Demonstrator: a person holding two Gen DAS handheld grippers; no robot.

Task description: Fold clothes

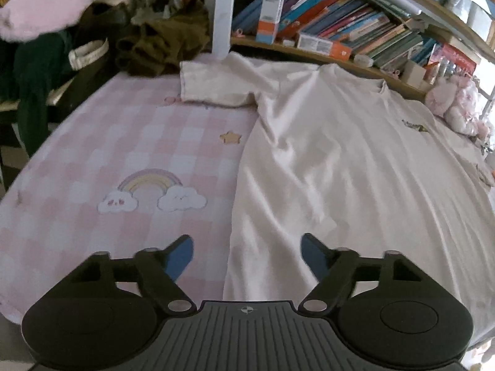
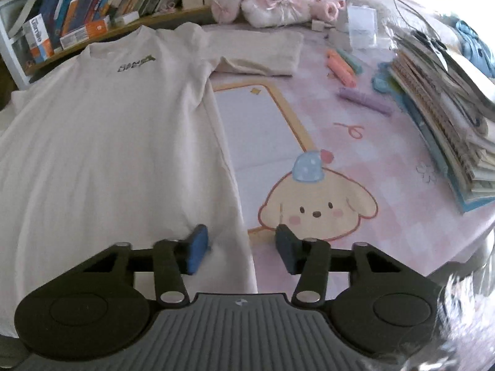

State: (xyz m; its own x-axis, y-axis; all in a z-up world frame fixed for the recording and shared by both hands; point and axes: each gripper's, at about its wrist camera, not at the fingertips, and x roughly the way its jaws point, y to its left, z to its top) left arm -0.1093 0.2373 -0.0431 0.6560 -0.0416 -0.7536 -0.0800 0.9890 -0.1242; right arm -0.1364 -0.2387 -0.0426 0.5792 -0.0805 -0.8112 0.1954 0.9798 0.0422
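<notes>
Fingers of the left gripper (image 1: pixel 247 256) are standing wide apart with nothing between them, straddling the left side seam of the cream T-shirt (image 1: pixel 340 160) close to its hem; one blue pad is hanging over the pink checked mat (image 1: pixel 92 154), the other over the cloth. In that view the shirt is lying flat and spread, running from six o'clock up toward one o'clock, its left sleeve (image 1: pixel 216 83) stretched out toward eleven o'clock and the rainbow print (image 1: pixel 151 194) sitting off at nine o'clock.

Moving rightward, the right gripper (image 2: pixel 239 249) is likewise gaping open and holding nothing, its left pad over the shirt's (image 2: pixel 108 139) right edge near the hem, its right pad over the puppy print (image 2: pixel 318 207). Whether the pads are touching the cloth is hard to tell. The right sleeve (image 2: pixel 263 52) is reaching toward one o'clock, the chest logo (image 2: pixel 136 63) is facing up at eleven o'clock, and a book stack (image 2: pixel 448 108) is sitting at three o'clock.

No fold is showing anywhere. Both tools seem to be lining up on the two hem corners, so the step in hand looks like taking hold for a fold. That would call for closing each pair on the edge, catching both layers evenly.
</notes>
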